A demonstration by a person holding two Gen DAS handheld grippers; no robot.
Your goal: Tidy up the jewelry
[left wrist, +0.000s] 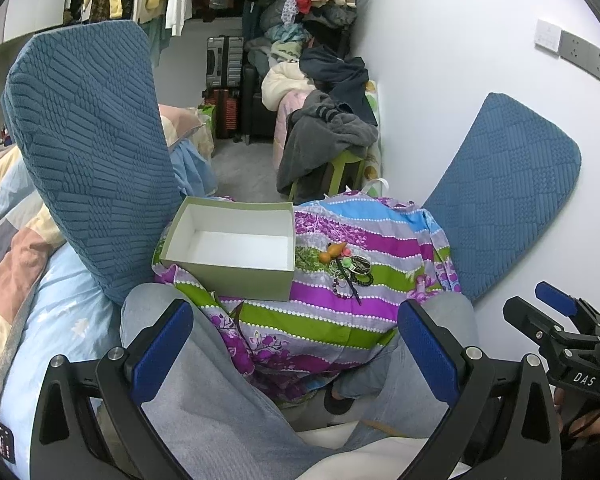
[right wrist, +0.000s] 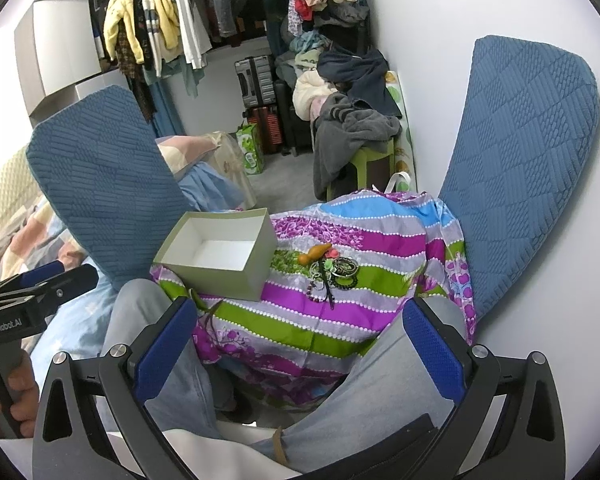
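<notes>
In the left wrist view, the left gripper is seen with its blue pads spread wide apart and nothing between them, held low over the person's grey trouser knees. Ahead, on a striped floral cloth, an open box stands empty, and just to its right the jewelry pile is heaped — a small orange gourd charm, green and pink pieces, dark bead strings and a thin dark pin. The pile is judged light, loose and tangled; the bead strings are soft and likely to drag neighbours along, so a pinch on one firm piece, such as the gourd, is advised. At the right edge the right gripper is seen from the side, its jaws parted, with "DAS" lettered in white on its body.

In the right wrist view, the right gripper is likewise shown wide apart and empty, well short of the pile. The box is seen left of the jewelry, touching nothing of it. At the left edge the left gripper is held by a hand; "GenRobot.AI" is read on its body. A green bag on the floor carries print too small to be read.
</notes>
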